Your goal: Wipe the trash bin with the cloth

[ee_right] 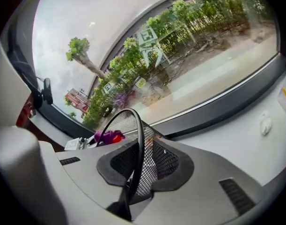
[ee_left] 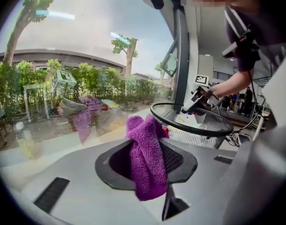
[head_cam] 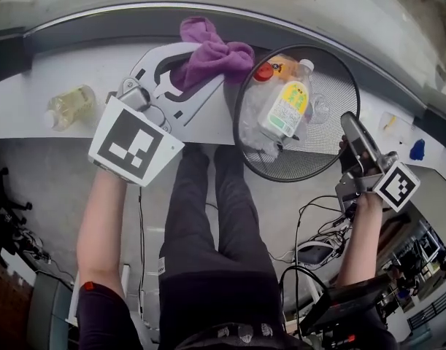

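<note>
1. Gripping purple cloth [head_cam: 212, 55] in left gripper [ee_left: 146, 165], clamped on the bunched fabric, with a lump sticking out past the tips and a fold hanging below.
2. Holding that cloth at 10 o'clock of black mesh trash bin [head_cam: 332, 93], just beside the rim; touching or not, cannot tell.
3. Pinching bin with right gripper [ee_right: 138, 165] at roughly 3 to 4 o'clock of the rim, closed on black rim wire and mesh wall, one pad inside and one outside.
4. Seeing bin at 1 o'clock in head view, mouth facing camera, over edge of white ledge [head_cam: 77, 68] and above person's knees.
5. Noting inside bin: clear bottle [head_cam: 285, 108] with yellow-green label lying near centre, red cap [head_cam: 263, 71] at 11 o'clock, orange scrap [head_cam: 286, 65] at 12 o'clock.
6. Noting small clear bottle [head_cam: 69, 106] of yellowish liquid lying on ledge at 9 o'clock of left gripper, well apart.
7. Spotting small blue item [head_cam: 417, 149] on ledge at 3 o'clock of right gripper.
</note>
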### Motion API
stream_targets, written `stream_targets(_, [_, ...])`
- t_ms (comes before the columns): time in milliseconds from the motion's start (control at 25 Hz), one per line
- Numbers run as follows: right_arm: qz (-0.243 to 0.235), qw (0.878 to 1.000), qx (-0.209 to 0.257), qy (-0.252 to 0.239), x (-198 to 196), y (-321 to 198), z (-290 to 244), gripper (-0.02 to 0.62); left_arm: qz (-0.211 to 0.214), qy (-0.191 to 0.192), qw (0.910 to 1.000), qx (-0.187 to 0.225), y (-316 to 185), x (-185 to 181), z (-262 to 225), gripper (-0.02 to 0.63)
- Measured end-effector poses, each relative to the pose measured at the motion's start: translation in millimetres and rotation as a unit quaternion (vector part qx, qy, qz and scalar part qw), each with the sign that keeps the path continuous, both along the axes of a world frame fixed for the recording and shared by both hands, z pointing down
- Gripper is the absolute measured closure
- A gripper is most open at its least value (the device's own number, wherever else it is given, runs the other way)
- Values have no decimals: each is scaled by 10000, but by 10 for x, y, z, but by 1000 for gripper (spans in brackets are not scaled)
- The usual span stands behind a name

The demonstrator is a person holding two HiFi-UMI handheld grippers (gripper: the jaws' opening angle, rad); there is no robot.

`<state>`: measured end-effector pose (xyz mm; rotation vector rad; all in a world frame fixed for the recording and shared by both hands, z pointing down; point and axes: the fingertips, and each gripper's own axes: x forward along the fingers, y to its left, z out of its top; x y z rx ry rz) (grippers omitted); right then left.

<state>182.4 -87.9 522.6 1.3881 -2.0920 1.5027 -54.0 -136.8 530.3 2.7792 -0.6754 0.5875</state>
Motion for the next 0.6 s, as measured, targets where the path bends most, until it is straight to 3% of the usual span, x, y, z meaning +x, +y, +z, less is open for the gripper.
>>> stream_targets(200, [236,9992,-228,-212,-3,131,4,519,680,-270,9973,68,435,117,83,488])
stream_targets(600, [842,9937,-545,-504,25,379,42,508,1368,-760,9877,20,992,104,81,492])
